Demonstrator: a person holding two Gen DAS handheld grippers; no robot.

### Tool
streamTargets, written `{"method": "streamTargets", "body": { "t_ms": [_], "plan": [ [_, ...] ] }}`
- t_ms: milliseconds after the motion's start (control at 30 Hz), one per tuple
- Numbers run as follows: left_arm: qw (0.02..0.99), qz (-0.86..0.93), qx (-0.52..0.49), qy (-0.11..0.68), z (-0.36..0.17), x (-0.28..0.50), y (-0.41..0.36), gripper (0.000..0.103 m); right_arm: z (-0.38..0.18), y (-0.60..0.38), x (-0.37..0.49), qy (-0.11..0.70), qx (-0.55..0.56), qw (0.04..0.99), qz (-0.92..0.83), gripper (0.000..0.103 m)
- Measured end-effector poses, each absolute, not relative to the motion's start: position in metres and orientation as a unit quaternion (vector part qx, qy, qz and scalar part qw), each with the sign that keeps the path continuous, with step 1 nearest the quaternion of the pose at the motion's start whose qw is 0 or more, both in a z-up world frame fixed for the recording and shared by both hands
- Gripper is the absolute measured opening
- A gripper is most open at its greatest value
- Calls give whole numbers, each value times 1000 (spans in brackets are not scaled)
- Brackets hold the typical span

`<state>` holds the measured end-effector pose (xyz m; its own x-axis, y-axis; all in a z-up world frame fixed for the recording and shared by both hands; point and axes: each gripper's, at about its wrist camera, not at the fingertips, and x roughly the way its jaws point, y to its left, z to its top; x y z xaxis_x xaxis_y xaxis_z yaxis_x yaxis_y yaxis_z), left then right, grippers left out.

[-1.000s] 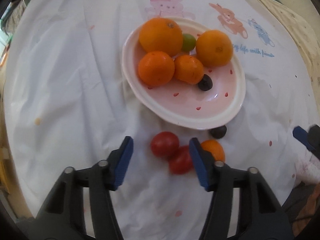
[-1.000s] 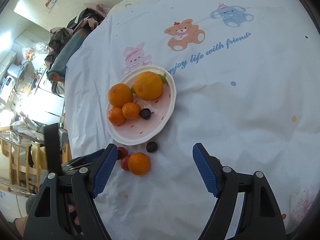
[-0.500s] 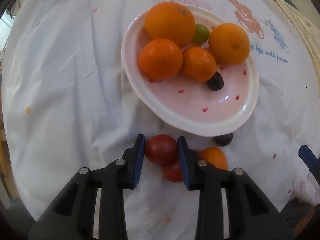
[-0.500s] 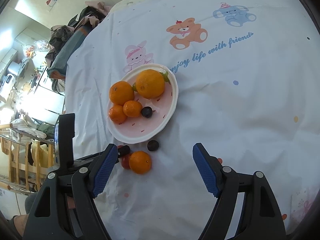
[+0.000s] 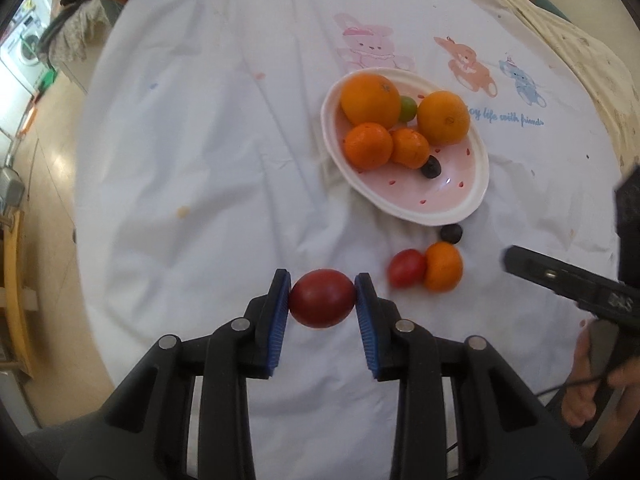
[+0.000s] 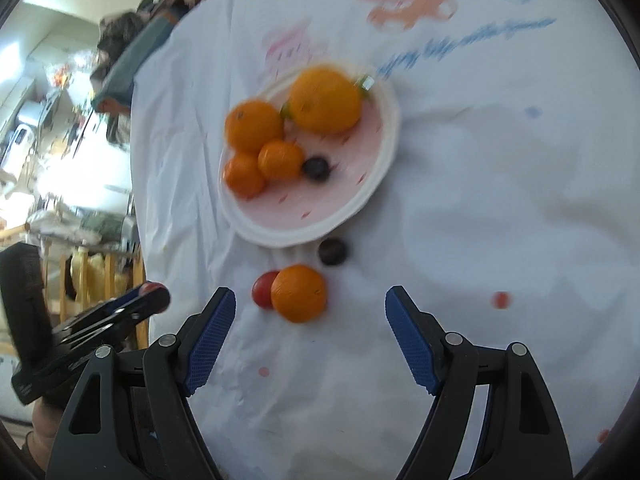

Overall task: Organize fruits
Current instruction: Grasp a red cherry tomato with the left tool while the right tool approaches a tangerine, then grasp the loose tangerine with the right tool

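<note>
My left gripper (image 5: 322, 304) is shut on a dark red tomato (image 5: 322, 304), held above the white cloth. A pink-and-white plate (image 5: 448, 200) further off holds several oranges and tangerines, a small green fruit (image 5: 408, 108) and a dark plum (image 5: 431, 168). On the cloth just in front of the plate lie a second red tomato (image 5: 406, 268), a small tangerine (image 5: 443, 266) and another dark plum (image 5: 451, 234). My right gripper (image 6: 310, 338) is open and empty, just short of that tangerine (image 6: 298, 293) and tomato (image 6: 262, 289). The left gripper (image 6: 154, 298) shows at the left of the right wrist view.
A white cloth with cartoon animals (image 5: 468, 62) covers the round table. The right gripper's body (image 5: 568, 284) and a hand (image 5: 588, 392) show at the right of the left wrist view. Past the table's left edge are a yellow wooden chair (image 5: 16, 280) and clutter.
My left gripper closed on the nearer red tomato and lifted it off the cloth, away from the other tomato. My right gripper moved down and closer to the tangerine, still open.
</note>
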<state>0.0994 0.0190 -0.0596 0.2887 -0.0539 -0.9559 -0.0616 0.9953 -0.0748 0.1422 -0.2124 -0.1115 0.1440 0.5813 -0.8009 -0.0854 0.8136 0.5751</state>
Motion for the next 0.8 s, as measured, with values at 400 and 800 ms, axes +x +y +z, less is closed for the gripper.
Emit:
{"method": "streamTargets", "body": {
  "t_ms": [400, 800],
  "plan": [
    [801, 1, -71, 595, -74, 107, 24, 29, -158, -166, 154, 650, 177, 695, 250, 53],
    [802, 2, -73, 593, -78, 109, 21, 29, -149, -177, 152, 646, 171, 698, 258, 42]
  ]
}}
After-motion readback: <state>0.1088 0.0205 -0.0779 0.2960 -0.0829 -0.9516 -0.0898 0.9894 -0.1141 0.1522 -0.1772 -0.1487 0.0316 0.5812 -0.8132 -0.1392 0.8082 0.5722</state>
